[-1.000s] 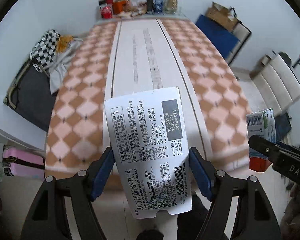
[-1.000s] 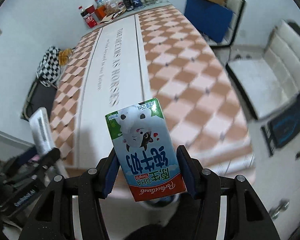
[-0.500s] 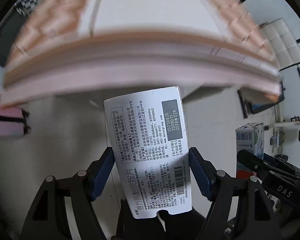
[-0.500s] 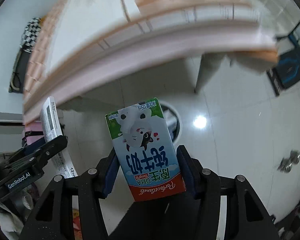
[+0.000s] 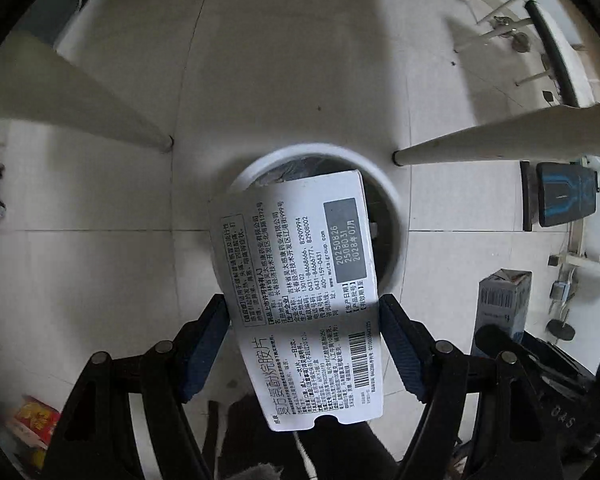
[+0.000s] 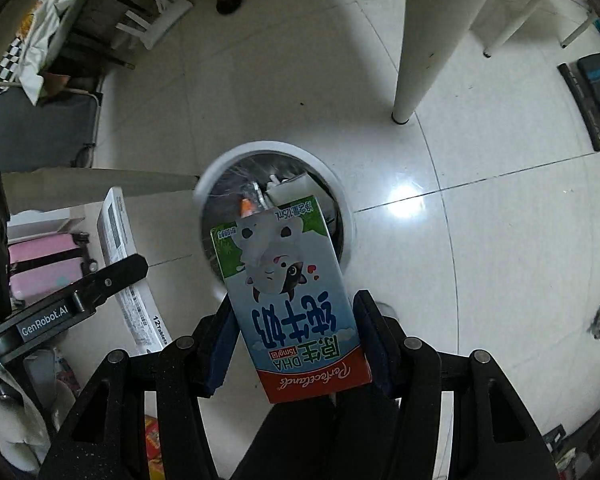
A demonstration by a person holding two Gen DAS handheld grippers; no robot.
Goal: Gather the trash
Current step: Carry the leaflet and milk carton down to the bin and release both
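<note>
Left claw (image 5: 304, 344) clamped on light, crushable flat white cardboard pill box (image 5: 300, 288), right claw (image 6: 296, 344) on stiffer small milk carton (image 6: 292, 300), both side-pinched over round white trash bin (image 6: 342, 204)

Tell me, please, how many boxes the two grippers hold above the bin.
2. The white medicine box is clamped in the left gripper, and the milk carton in the right gripper. Both hang over the white trash bin.
</note>
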